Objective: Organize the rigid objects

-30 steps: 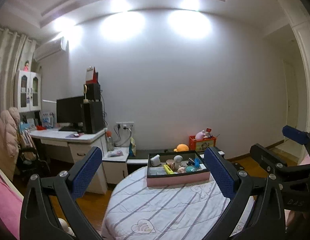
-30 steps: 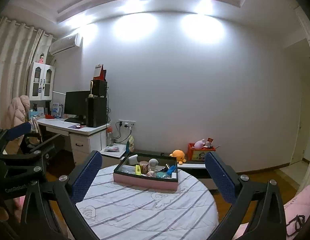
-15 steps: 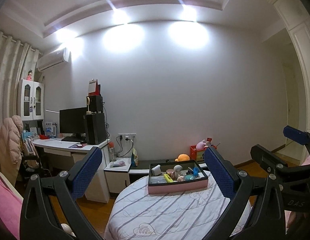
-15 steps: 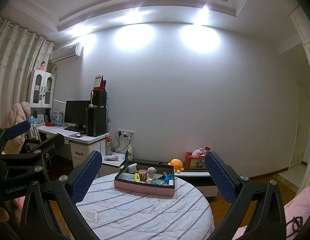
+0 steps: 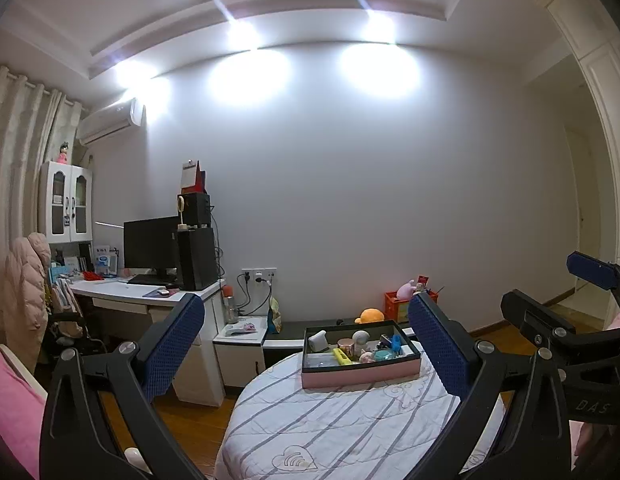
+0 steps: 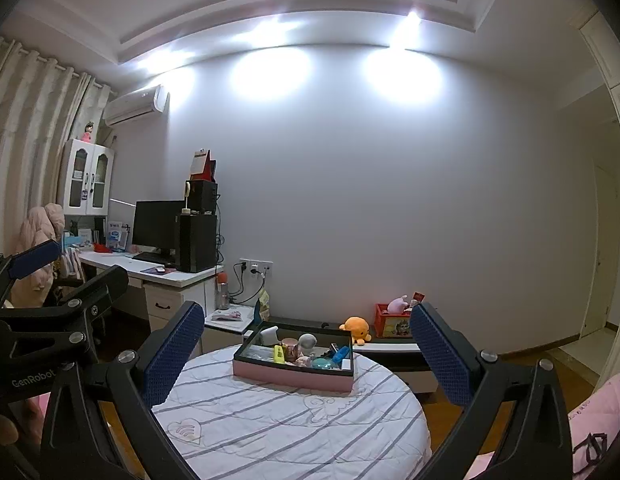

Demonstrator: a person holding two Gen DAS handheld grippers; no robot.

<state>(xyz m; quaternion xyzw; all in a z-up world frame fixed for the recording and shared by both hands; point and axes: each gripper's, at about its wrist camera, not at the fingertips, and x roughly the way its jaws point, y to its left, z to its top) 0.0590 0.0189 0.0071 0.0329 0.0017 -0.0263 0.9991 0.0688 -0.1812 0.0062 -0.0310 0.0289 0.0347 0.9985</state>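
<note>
Left wrist view: left hand-held gripper (image 5: 306, 346) spread wide, empty, well short of pink tray (image 5: 360, 374) on striped tabletop (image 5: 330, 428). Right hand-held gripper (image 6: 306, 354) likewise agape, empty.

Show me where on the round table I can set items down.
The striped tablecloth is bare from the pink tray to the near edge, and on either side of it. The tray's inside is crowded with small objects. Both tongs, left and right, hang open and empty.
</note>
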